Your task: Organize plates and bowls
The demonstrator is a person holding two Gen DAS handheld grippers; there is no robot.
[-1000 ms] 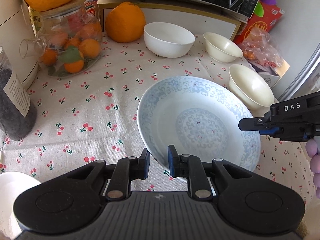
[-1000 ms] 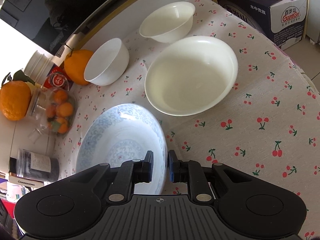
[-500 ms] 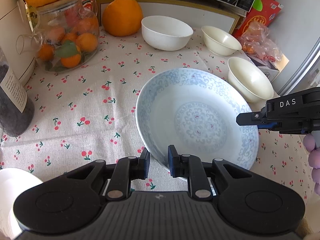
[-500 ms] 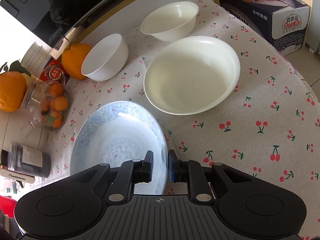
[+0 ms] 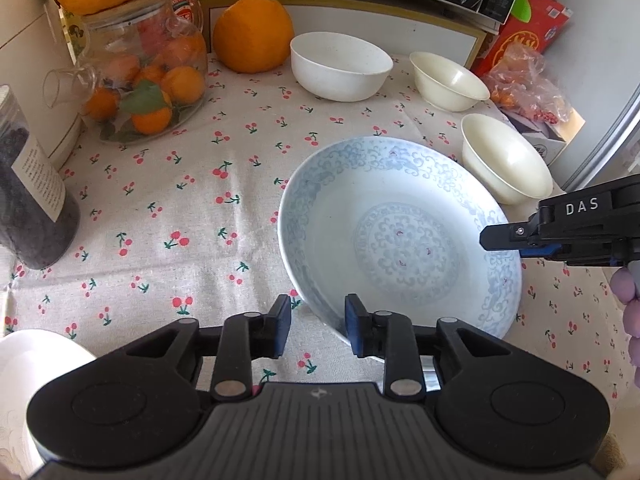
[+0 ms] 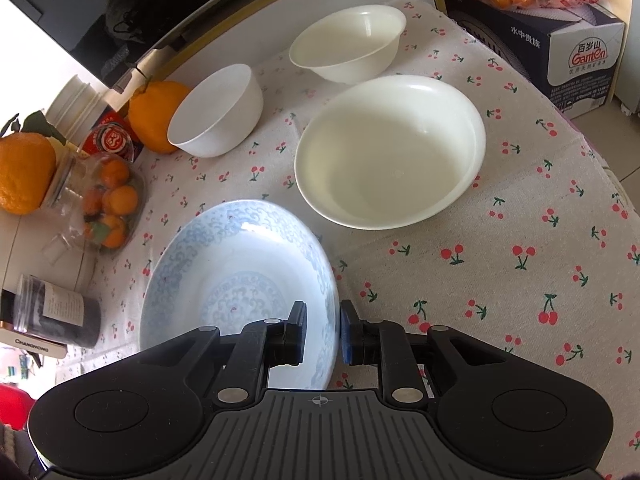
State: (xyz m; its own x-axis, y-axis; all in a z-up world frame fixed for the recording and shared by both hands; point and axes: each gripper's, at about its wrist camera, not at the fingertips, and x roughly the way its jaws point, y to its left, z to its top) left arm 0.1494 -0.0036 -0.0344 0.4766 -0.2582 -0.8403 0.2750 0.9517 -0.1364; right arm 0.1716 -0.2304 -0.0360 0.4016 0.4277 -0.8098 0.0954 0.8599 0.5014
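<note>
My left gripper (image 5: 314, 330) has just been opening, plate (image 5: 400, 236) rim between its pads, untouched. My right gripper (image 6: 322, 334), narrow, straddles the opposite rim; contact unclear.

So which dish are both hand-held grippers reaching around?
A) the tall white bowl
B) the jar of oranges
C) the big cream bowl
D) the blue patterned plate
D: each wrist view shows the blue patterned plate's rim between that hand-held gripper's fingers.

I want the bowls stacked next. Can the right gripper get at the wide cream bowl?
Probably yes: the cream bowl sits ahead of the right gripper over bare cloth, once it leaves the blue plate.
</note>
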